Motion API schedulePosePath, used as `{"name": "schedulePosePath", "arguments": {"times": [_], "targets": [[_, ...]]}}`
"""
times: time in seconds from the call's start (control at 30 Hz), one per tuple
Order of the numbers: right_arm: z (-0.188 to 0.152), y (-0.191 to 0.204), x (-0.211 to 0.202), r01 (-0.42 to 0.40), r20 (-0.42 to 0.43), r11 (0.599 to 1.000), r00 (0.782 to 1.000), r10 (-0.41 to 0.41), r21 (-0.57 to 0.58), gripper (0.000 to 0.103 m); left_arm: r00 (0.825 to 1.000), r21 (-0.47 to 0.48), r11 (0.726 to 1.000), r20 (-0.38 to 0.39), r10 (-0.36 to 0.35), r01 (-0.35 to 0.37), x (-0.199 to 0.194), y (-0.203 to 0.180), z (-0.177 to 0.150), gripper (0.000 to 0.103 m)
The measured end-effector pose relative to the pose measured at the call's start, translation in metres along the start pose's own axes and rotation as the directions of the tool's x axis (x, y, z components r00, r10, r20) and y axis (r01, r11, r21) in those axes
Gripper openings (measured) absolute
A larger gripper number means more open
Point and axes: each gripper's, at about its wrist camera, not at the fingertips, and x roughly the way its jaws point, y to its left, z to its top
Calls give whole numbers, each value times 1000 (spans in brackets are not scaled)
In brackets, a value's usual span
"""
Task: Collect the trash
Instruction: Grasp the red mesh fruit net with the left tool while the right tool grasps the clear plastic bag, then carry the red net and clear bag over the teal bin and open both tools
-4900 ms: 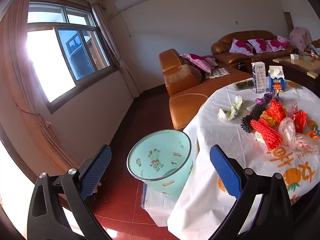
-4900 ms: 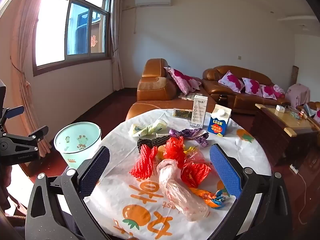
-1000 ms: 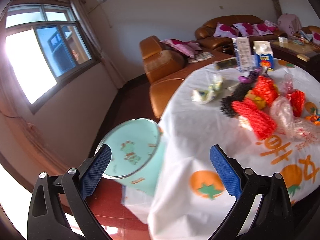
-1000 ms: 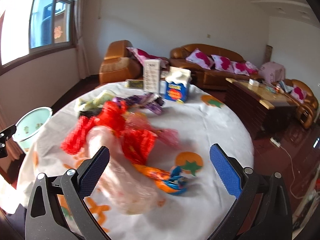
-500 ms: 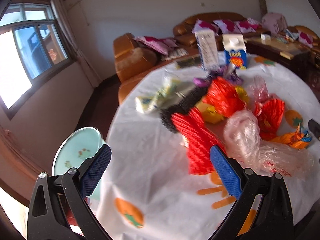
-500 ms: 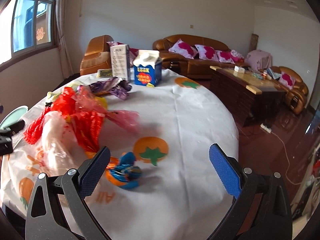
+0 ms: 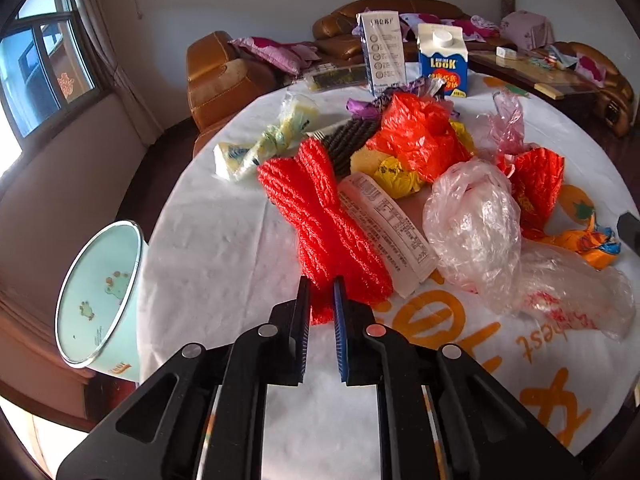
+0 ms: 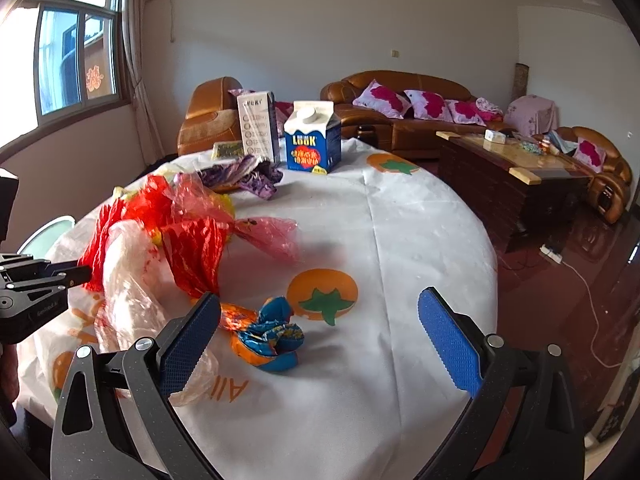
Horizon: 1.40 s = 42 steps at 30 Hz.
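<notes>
One round surface point(image 7: 224, 240) under a white orange-printed cloth carries our trash heap; the mint-green bin point(image 7: 100, 292) stands beside its edge. Our left gripper point(image 7: 321, 300) has just clenched its fingers on the red foam fruit net point(image 7: 324, 216); next we lift it binward, clear of the crinkled clear plastic bag point(image 7: 472, 220). Our right gripper point(image 8: 320, 320) hangs released over the orange-and-blue wrapper point(image 8: 268, 336).

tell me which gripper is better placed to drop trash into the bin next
Left. The left gripper has just closed on the near end of the red foam net, and the green bin stands right beside it off the table edge. The right gripper is open and empty over the orange-blue wrapper.
</notes>
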Motion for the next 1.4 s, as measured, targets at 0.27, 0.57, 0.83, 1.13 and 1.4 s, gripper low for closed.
{"name": "schedulePosePath", "arguments": {"times": [0.27,0.57,0.83,1.13,1.4], "targets": [[6,28,-24,-103,45,994,993,105,-36,97,995,45,996,70,74,-77,-44,30,-12,10],[-10,65,-9,-228,-87,969,972,220,-94,68,991,80,988,1,134,-134,-53,65,-66,10],[-24,75,10,-290,-213,949,941,261,-119,27,991,36,990,-6,133,-133,-51,82,-67,10],[-7,86,-19,-339,-133,927,938,320,-160,13,981,3,981,30,192,-193,-63,108,-58,10],[22,129,-27,-410,-94,883,912,399,-227,13,958,-48,957,3,286,-286,-56,152,-55,10]]}}
